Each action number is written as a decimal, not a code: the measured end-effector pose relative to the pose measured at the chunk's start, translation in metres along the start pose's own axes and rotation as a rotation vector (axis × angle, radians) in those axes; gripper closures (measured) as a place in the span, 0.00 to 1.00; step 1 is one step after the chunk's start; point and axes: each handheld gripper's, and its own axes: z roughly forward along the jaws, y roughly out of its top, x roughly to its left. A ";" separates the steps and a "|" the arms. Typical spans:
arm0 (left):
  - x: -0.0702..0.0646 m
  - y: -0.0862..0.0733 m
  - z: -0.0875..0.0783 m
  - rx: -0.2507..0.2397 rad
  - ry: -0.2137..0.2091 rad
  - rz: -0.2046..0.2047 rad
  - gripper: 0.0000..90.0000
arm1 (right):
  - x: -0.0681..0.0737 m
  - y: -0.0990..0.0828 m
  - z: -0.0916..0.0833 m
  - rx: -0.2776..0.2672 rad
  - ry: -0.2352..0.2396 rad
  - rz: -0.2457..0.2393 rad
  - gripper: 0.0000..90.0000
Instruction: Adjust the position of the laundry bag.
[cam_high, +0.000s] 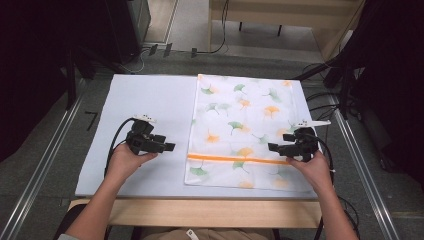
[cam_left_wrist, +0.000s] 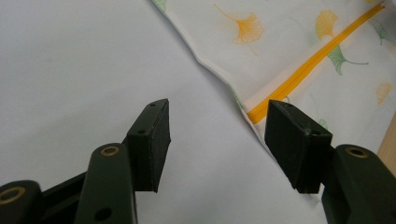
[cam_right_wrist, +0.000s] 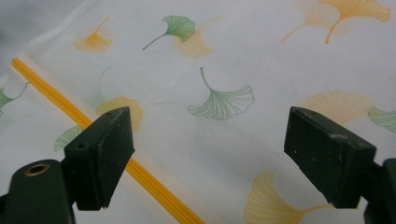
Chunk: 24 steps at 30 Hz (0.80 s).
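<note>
A white table cover (cam_high: 145, 100) carries a ginkgo-printed cloth bag (cam_high: 245, 125) lying flat on its right half, orange zip (cam_high: 235, 159) near the front edge. The right gripper (cam_high: 280, 146) hovers over the bag's right side, jaws wide and empty; the left gripper (cam_high: 167, 147), just left of the bag, is open and empty too

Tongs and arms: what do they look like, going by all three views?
Both tongs, left and right, are black with square-ended rubbery pads on arms with brass-ringed holes. A light plate tops each body, and a black cable trails from each. The forearms are bare, with no sleeves in view.
</note>
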 end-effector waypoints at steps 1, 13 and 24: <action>0.000 0.000 0.000 0.001 0.000 0.002 0.46 | 0.000 0.000 0.000 0.009 -0.007 -0.002 0.19; -0.002 -0.001 0.001 -0.011 0.005 0.011 0.45 | -0.003 -0.003 0.003 0.060 -0.039 -0.007 0.29; -0.021 -0.008 0.012 0.012 -0.008 0.019 0.48 | -0.024 0.002 -0.004 0.026 -0.064 0.039 0.33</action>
